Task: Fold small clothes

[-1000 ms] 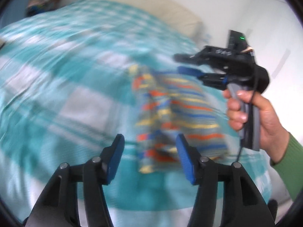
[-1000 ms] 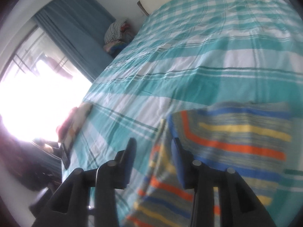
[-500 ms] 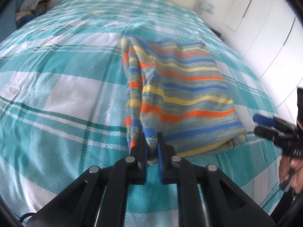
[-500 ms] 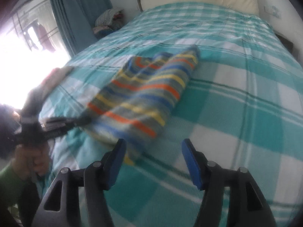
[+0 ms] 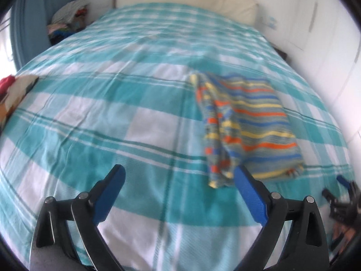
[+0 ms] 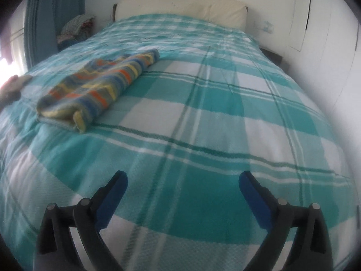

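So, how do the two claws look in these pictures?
Both look alike. The left claw and the right claw have black angular arms with round silver rivets, and flat blue pads line the inner sides of the fingers. No cables or sleeves are visible.

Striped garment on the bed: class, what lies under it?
The striped garment rests folded on the teal checked bedspread. The bedspread directly beneath is covered, so unseen.

The garment (image 5: 248, 122) is a knit in grey-green with orange, yellow and blue stripes. It lies folded into a thick, roughly rectangular bundle, flat on the bed (image 5: 135, 103), toward its foot edge and well short of the head. One long side shows bunched, rolled layers (image 6: 79, 117).
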The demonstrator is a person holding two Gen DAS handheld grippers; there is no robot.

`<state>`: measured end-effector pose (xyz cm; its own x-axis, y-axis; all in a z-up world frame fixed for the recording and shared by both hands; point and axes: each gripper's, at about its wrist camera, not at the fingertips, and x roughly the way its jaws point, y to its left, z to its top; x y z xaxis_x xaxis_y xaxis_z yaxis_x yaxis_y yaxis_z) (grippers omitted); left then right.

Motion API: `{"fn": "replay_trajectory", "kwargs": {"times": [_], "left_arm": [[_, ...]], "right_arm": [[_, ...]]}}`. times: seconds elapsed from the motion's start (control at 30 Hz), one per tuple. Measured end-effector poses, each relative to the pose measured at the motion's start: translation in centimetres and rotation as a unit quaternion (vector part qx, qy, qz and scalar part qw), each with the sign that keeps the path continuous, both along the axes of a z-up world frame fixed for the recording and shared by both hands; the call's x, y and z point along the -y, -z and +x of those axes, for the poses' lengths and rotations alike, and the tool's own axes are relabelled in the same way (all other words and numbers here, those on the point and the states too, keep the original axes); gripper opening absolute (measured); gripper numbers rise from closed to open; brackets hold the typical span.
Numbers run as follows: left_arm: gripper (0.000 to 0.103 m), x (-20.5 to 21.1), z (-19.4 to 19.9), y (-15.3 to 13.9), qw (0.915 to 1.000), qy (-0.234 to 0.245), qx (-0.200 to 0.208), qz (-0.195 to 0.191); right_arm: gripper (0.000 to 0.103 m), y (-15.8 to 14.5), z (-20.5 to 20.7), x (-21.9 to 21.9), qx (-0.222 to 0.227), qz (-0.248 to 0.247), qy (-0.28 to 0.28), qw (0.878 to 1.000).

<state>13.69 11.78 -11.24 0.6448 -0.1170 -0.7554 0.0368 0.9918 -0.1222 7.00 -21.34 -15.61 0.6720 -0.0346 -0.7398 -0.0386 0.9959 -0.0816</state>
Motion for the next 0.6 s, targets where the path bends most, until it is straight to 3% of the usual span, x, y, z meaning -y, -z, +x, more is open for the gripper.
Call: {"fn": "replay_trajectory", "kwargs": {"times": [0.07, 0.2, 0.3, 0.6], "left_arm": [[0.097, -0.8, 1.0, 1.8, 0.9996, -0.027, -0.007, 0.003], [0.097, -2.7, 2.1, 5.8, 0.9962, -0.071, -0.05, -0.004], [0.099, -2.4, 2.2, 5.9, 0.9959, -0.074, -0.051, 0.004], [0.102, -0.2, 2.8, 6.4, 0.9926, -0.067, -0.065, 0.078]], "right_arm": [[0.101, 1.7, 0.4, 0.3, -0.009, 0.014, 0.007, 1.0], [0.103, 2.1, 0.8, 1.1, -0.008, 0.037, 0.012, 0.999], [0.103, 2.1, 0.6, 0.9, -0.001, 0.035, 0.012, 0.999], [0.103, 2.1, 0.4, 0.7, 0.003, 0.032, 0.012, 0.999]]}}
